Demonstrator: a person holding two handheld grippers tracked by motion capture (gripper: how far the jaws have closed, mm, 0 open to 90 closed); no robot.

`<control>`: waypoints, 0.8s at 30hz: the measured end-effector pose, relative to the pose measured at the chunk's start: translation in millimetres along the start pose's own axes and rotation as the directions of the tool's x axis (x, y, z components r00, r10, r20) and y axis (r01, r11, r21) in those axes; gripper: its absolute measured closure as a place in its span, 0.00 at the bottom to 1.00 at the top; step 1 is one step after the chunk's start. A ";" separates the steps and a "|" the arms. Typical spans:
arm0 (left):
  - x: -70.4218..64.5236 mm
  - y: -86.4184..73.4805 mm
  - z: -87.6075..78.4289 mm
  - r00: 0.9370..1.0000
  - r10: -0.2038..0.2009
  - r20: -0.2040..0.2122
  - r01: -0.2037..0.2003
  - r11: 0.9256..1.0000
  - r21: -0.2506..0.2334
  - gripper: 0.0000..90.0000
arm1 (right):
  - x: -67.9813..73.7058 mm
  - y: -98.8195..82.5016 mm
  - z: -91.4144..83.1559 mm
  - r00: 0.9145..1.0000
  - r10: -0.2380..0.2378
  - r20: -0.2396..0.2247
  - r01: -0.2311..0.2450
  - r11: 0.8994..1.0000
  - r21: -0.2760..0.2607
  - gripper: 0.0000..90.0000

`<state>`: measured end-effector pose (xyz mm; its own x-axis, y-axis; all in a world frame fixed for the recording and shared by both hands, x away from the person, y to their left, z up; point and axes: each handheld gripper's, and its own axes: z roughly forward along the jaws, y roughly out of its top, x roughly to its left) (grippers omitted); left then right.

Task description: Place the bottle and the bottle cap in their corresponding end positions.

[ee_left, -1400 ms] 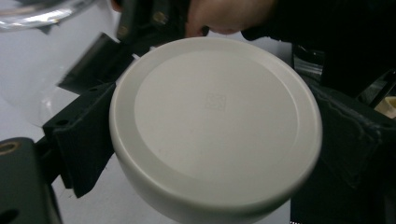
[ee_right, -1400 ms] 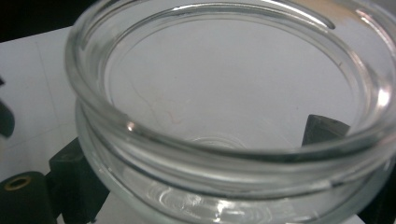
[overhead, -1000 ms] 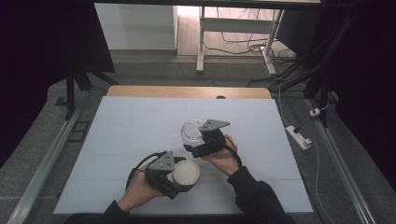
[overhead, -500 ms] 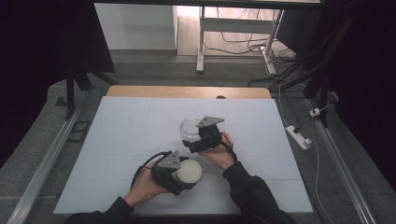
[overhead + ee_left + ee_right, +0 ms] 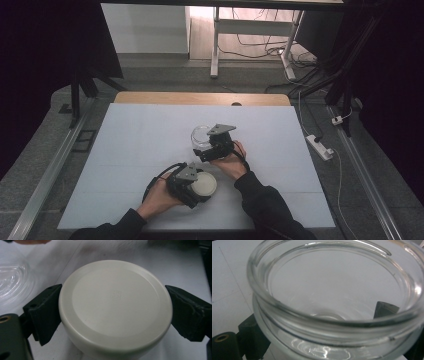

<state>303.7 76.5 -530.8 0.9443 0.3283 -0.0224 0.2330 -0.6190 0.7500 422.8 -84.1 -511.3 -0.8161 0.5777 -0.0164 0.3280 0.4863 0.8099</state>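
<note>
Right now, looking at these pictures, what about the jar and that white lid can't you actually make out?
- Glass jar: its base and lower wall, cut off by the bottom edge in the right gripper view.
- White lid: its underside, turned away in the left gripper view; the faint mark at its centre is too small to read.
- Right gripper: in the high view its grey plate and the hand hide where the jaws meet the jar.

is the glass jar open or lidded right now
Open: the glass jar shows a bare rim and empty inside, while the white lid sits apart in the left tongs.
</note>
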 end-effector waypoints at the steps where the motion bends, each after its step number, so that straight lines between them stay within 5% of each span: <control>1: 0.5 -0.3 1.2 1.000 0.001 -0.006 -0.001 1.000 0.009 0.09 | -0.5 -0.2 1.1 1.000 0.000 0.000 0.000 1.000 0.003 0.08; 24: 6.3 -2.2 15.9 0.998 -0.044 -0.041 0.048 0.992 0.114 0.09 | -5.7 -1.1 7.4 1.000 0.003 0.022 -0.003 1.000 -0.002 0.07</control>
<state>312.7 68.7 -543.1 0.9229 0.3840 -0.0280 0.3030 -0.6796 0.6681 430.6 -83.1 -516.5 -0.8041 0.5938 -0.0267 0.3297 0.4829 0.8113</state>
